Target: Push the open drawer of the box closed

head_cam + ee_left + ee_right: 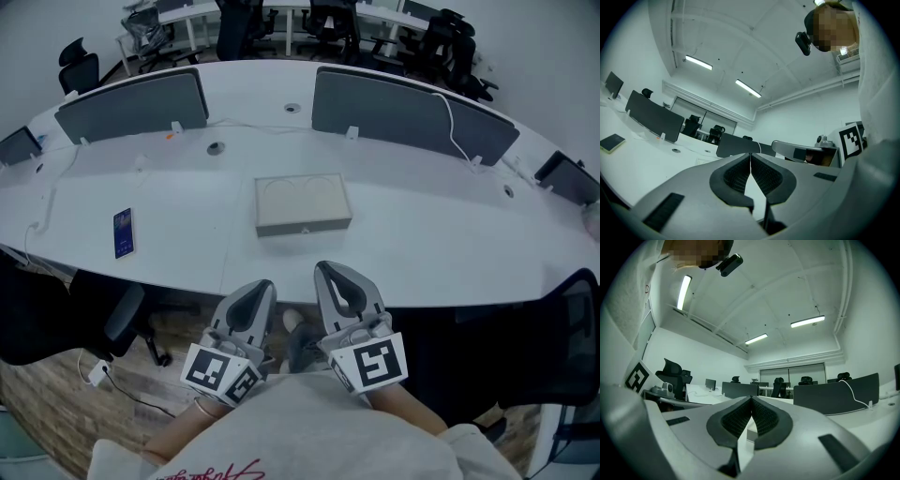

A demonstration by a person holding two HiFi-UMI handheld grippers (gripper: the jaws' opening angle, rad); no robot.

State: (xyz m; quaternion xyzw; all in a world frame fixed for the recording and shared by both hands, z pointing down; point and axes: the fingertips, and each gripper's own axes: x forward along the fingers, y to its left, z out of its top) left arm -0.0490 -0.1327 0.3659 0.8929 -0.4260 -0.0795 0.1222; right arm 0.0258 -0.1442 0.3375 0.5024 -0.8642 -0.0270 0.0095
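Observation:
A flat beige box (303,203) lies in the middle of the white table (441,253), its drawer front with a small knob facing me. From here I cannot tell how far the drawer stands out. Both grippers are held close to my body, short of the table's near edge and apart from the box. The left gripper (259,287) (750,155) is shut with nothing between its pads. The right gripper (327,271) (751,400) is shut and empty too. They sit side by side, both pointing level toward the box.
A dark phone (124,232) lies on the table at the left. Grey divider panels (134,104) (411,112) stand behind the box, with a white cable (456,131) over the right one. Black office chairs (120,317) (561,349) stand beside me under the table edge.

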